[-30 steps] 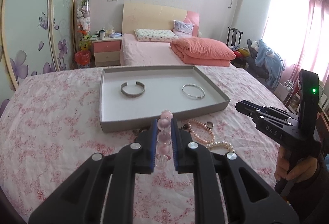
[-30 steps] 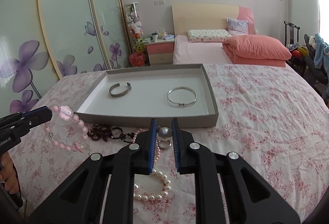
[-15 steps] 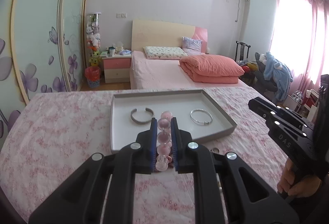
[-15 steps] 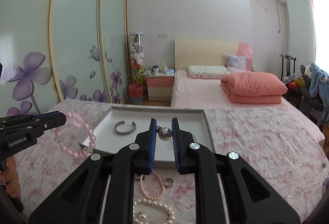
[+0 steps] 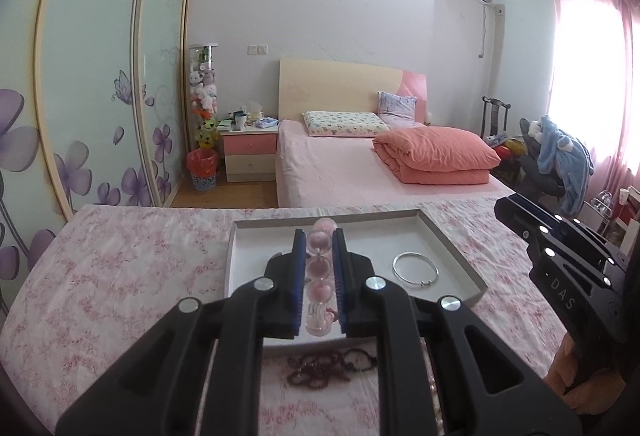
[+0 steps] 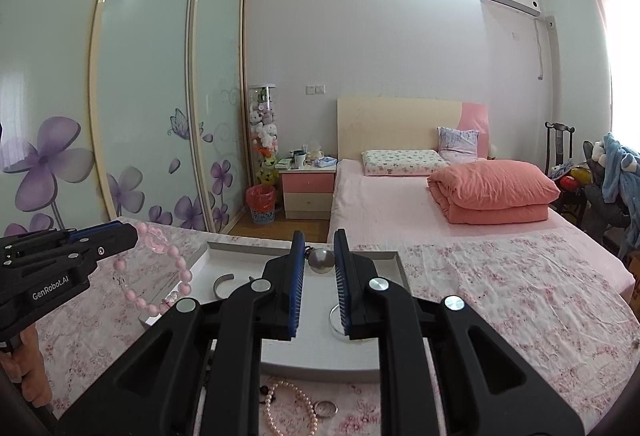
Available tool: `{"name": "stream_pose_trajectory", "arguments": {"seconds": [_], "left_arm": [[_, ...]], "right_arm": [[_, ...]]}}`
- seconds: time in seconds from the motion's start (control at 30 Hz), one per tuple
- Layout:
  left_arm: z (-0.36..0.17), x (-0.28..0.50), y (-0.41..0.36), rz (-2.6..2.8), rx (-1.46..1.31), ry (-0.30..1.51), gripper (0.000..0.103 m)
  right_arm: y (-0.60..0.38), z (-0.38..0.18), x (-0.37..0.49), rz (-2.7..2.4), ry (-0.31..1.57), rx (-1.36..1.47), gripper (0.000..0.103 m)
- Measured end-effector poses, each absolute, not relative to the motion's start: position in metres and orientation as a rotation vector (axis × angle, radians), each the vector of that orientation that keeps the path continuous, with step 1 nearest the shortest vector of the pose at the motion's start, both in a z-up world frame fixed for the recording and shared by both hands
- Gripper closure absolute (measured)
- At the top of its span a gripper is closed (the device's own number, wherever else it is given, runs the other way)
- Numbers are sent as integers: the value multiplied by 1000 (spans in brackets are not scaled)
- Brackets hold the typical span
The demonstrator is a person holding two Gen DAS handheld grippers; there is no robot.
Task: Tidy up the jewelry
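Observation:
My left gripper (image 5: 318, 236) is shut on a pink bead bracelet (image 5: 319, 268), held above the near part of the grey tray (image 5: 452, 248). From the right wrist view the bracelet (image 6: 160, 276) hangs from the left gripper (image 6: 134, 236). My right gripper (image 6: 318, 262) is shut on a silver ball pendant (image 6: 322, 260) above the tray (image 6: 394, 264). A silver bangle (image 5: 415, 270) and a silver cuff (image 6: 222, 282) lie in the tray.
A dark bead bracelet (image 5: 332, 368) lies on the floral cloth before the tray. A pearl necklace (image 6: 290, 408) and a ring (image 6: 325, 408) lie there too. A bed with an orange quilt (image 5: 432, 155) stands behind.
Both grippers have risen and moved forward over the tray with their jewelry still held. The loose pieces on the cloth now sit below and behind the fingers.

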State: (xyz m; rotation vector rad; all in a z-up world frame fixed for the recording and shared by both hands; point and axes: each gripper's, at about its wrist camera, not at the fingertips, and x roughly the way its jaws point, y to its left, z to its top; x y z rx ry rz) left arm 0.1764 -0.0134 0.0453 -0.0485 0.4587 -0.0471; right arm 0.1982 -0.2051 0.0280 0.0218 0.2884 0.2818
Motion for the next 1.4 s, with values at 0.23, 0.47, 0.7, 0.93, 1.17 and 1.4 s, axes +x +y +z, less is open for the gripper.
{"name": "stream_pose_trajectory", "arguments": {"seconds": [0.23,0.47,0.7,0.93,1.17,1.4], "left_arm": [[35,209,-9,-36,-67,487,89],[26,249,-4,-36,-71,517,89],[8,279,-2,-43,-74,556,89],[-9,298,0,-51,-95,608,89],[-11,302,8,-46,-125,610,82],[-11,299,17,-18,-140,619,81]], "right_arm": [[-204,21,235,292,331,44,87],[-195,6,280,298,413,72,87],[-193,-15,313,301,511,86,87],[-190,-26,327,302,583,94,86],[-199,-27,324,285,588,117,65],[-206,-27,321,278,586,125,65]]}}
